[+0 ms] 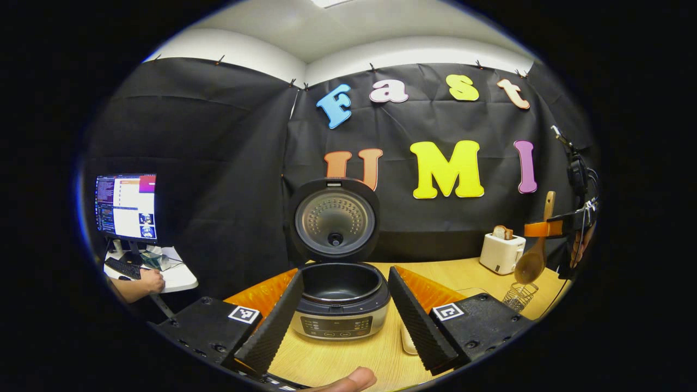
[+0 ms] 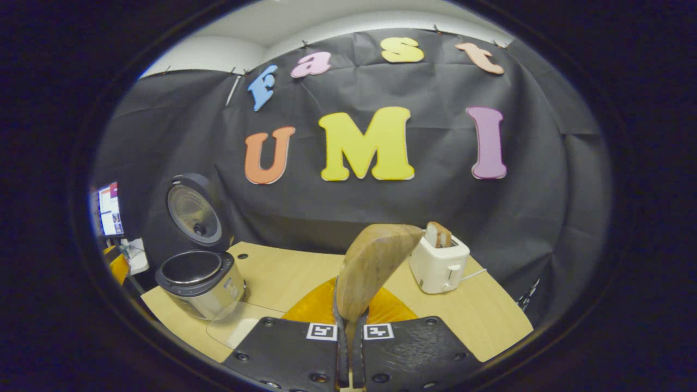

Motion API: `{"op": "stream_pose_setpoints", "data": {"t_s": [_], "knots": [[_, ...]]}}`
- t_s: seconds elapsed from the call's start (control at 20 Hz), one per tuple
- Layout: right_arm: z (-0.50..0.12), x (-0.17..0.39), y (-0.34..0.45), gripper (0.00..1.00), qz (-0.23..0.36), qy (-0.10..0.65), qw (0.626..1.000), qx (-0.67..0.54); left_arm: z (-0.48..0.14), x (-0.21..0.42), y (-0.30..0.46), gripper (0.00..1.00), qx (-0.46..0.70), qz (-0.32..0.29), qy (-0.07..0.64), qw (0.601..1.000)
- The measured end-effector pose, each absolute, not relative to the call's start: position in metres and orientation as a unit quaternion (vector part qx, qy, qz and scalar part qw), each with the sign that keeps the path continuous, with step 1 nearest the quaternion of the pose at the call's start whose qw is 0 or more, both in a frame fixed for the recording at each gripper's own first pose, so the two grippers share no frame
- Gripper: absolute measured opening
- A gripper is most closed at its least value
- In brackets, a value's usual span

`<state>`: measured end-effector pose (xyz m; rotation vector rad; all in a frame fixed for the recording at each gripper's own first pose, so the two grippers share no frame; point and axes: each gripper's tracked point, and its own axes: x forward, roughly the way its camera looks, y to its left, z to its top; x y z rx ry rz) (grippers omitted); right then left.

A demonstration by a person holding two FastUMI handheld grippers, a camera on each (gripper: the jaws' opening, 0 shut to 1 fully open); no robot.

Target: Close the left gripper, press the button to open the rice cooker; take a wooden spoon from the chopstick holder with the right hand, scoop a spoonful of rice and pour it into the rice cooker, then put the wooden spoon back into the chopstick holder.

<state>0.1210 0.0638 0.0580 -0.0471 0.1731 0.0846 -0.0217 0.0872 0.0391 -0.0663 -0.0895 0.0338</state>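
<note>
The rice cooker (image 1: 340, 305) stands on the wooden table just beyond my left gripper (image 1: 343, 326), its lid (image 1: 335, 220) raised and the dark inner pot bare. The left fingers (image 1: 272, 326) spread wide to either side of the cooker, holding nothing. At the far right, my right gripper (image 1: 547, 227) holds the wooden spoon (image 1: 533, 261) by its handle, the bowl hanging just above the wire chopstick holder (image 1: 520, 296). In the right gripper view the gripper (image 2: 348, 348) is shut on the spoon (image 2: 370, 272), whose bowl rises in front. The cooker (image 2: 199, 277) stands off to the left.
A white toaster (image 1: 501, 251) (image 2: 438, 264) with bread in it stands at the back right of the table. A pale object (image 1: 408, 340) lies partly hidden behind my right-side finger. To the left, a monitor (image 1: 126, 207) and a person's hand (image 1: 150, 280) at a side desk.
</note>
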Motion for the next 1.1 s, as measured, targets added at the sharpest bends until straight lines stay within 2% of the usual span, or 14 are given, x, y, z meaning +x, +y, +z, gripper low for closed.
{"op": "stream_pose_setpoints", "data": {"t_s": [0.05,0.1,0.3,0.55,0.6,0.7,0.95,1.1], "knots": [[0.057,0.122,0.081,0.03,0.053,0.084,0.995,-0.027,0.036,-0.022,0.087,0.96,-0.032,0.017,-0.039,0.999],[0.053,0.124,0.096,0.03,0.062,0.085,0.994,-0.029,0.034,-0.021,0.088,0.99,-0.029,0.017,-0.035,0.999],[0.025,0.14,0.133,0.03,0.068,0.095,0.992,-0.039,0.03,-0.016,0.098,0.99,-0.011,0.036,-0.03,0.999],[-0.037,0.158,0.153,0.03,0.045,0.14,0.989,-0.034,0.035,-0.014,0.098,0.99,-0.022,0.025,-0.046,0.998],[-0.048,0.161,0.155,0.03,0.039,0.147,0.988,-0.036,0.034,-0.015,0.101,0.95,-0.022,0.026,-0.045,0.998],[-0.07,0.163,0.155,0.03,0.026,0.159,0.986,-0.047,0.032,-0.014,0.108,0.99,-0.022,0.03,-0.042,0.998],[-0.085,0.16,0.154,0.03,-0.042,0.135,0.985,-0.095,0.027,-0.01,0.114,0.99,-0.025,0.039,-0.032,0.998],[-0.098,0.151,0.192,0.03,-0.033,0.139,0.987,-0.07,0.026,-0.008,0.113,0.99,-0.028,0.034,-0.032,0.998]]}}
